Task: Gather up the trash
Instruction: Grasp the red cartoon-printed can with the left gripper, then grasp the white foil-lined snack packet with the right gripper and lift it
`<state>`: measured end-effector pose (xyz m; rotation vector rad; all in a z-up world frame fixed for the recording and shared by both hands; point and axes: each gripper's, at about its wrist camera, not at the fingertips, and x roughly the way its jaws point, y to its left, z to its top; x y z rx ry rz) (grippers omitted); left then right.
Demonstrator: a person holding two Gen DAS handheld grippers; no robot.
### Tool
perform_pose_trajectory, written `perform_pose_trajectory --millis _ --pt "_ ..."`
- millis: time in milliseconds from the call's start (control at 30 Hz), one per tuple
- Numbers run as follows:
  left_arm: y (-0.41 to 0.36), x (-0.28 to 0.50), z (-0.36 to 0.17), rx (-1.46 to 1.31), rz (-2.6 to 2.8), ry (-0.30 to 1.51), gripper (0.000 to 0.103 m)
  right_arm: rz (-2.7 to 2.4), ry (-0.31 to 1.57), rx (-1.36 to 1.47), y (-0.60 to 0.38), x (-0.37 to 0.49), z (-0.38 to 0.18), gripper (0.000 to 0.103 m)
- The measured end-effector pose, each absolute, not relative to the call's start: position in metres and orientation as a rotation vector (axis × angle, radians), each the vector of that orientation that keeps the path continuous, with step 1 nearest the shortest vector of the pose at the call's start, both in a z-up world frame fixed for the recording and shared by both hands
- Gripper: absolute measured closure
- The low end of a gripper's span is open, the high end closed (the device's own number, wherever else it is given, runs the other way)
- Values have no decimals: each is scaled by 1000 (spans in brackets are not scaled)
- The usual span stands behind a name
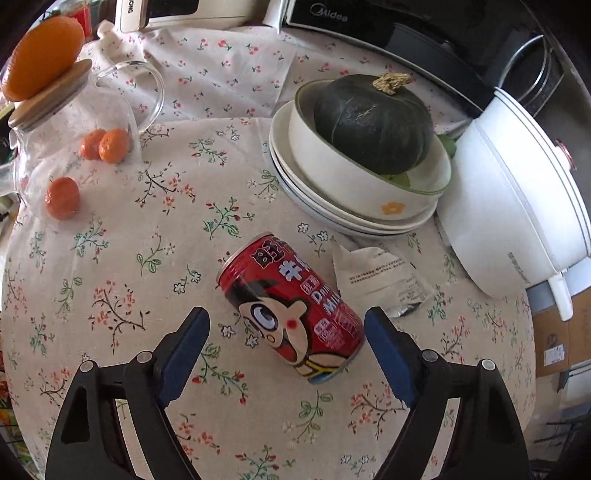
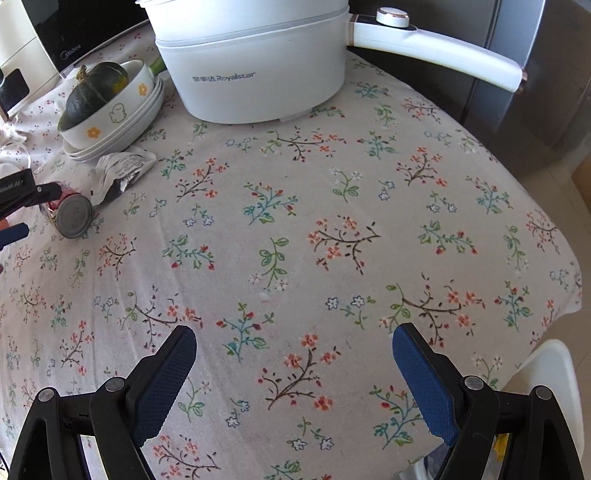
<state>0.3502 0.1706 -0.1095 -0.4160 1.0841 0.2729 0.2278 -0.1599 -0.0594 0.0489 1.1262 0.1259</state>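
Cylindrical metal can point(image 1: 293, 306) on floral cloth point(image 1: 110, 295)

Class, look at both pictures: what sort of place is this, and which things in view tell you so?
Most likely a home kitchen or dining table: a floral tablecloth, an electric cooking pot, stacked dishes holding a green squash, and a microwave behind.

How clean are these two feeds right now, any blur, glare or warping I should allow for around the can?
Left wrist view: sharp, even daylight, the can crisp with only a faint shadow; fisheye bends the table edge and blacks out the corners. Right wrist view: equally sharp, no glare on the cloth; the can sits at the far left edge, small, stretched and partly hidden by the left gripper.
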Motion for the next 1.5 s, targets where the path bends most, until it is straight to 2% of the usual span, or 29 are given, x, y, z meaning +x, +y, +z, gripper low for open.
perform_pose_trajectory --millis 67,133,200,267,433,667,867,1167,1400,1500 --pt "171 357 -116 -439 279 1088 16 128 1133 45 -163 229 -60 13" --pt "172 362 -122 -447 299 1106 22 129 1131 37 -165 228 -60 13" --pt "173 363 -130 -472 291 1142 43 121 1125 22 -166 228 -59 13" --pt "176 357 -135 -507 281 1145 47 110 1123 10 -168 228 -59 13" --pt "180 323 -123 -439 262 1125 48 116 1116 -4 -166 227 -58 13" --pt "195 239 -77 -354 191 1055 48 164 1135 -41 -148 221 -61 13" --pt "220 179 -43 -331 187 966 48 223 1124 -68 -99 232 -62 13" --pt "262 148 -38 -348 138 927 48 339 1006 -71 -10 284 -79 13" --pt "280 146 -35 -342 170 910 48 347 967 0 21 334 -99 13" --pt "280 151 -41 -330 170 927 48 330 944 -13 32 348 -109 17"
